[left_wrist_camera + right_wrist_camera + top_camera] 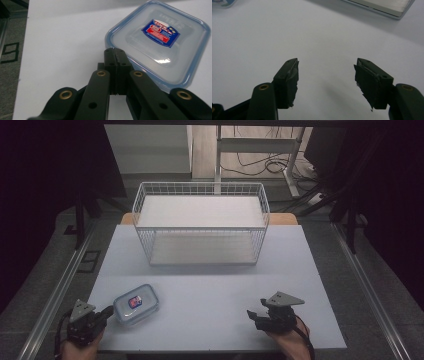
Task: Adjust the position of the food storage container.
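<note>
Two tongs low over white worktop [210, 295]. Left tongs [115, 53] closed, empty, tips just at near rim of clear square plastic container with blue-edged lid [160, 42], at worktop's front left. Right tongs [327, 75] open, nothing between. White wire basket [200, 222] farther back.

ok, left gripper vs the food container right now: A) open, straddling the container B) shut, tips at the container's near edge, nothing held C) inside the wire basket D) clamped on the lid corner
B: in the left gripper view the left gripper has its jaws pressed together with nothing between them, tips at the near edge of the blue-rimmed container.
</note>
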`<state>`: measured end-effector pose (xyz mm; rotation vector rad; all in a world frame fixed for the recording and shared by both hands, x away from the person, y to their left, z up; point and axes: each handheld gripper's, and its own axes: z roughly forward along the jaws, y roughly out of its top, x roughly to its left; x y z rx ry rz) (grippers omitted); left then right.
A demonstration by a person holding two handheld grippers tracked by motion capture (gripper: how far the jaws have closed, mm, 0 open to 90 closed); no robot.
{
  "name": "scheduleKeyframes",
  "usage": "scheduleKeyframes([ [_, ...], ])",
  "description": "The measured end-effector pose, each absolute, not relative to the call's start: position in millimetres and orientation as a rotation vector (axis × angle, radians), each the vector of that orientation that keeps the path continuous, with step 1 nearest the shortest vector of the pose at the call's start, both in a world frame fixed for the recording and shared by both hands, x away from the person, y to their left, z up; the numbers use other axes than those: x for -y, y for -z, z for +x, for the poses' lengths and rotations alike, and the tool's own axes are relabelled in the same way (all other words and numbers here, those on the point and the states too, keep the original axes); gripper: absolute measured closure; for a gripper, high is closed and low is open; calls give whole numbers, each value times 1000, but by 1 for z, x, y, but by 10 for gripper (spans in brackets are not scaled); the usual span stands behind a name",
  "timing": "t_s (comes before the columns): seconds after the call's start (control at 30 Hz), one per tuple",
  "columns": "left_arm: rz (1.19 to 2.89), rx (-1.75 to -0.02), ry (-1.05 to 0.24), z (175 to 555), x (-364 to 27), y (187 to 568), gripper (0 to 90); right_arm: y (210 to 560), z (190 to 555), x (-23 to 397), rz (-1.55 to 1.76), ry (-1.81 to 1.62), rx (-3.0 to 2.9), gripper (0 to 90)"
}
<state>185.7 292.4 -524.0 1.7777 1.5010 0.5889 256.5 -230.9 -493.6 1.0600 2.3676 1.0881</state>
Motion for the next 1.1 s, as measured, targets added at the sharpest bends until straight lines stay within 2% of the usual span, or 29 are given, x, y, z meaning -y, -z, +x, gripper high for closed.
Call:
scheduleKeyframes([
  [0.37, 1809, -1461, -556, 217, -276, 524, 900, 493, 258, 229, 1051, -1081, -2383, 415],
  [1.1, 1911, -1265, -423, 263, -193, 522, 900, 494, 258, 229, 1049, -1069, -2392, 460],
])
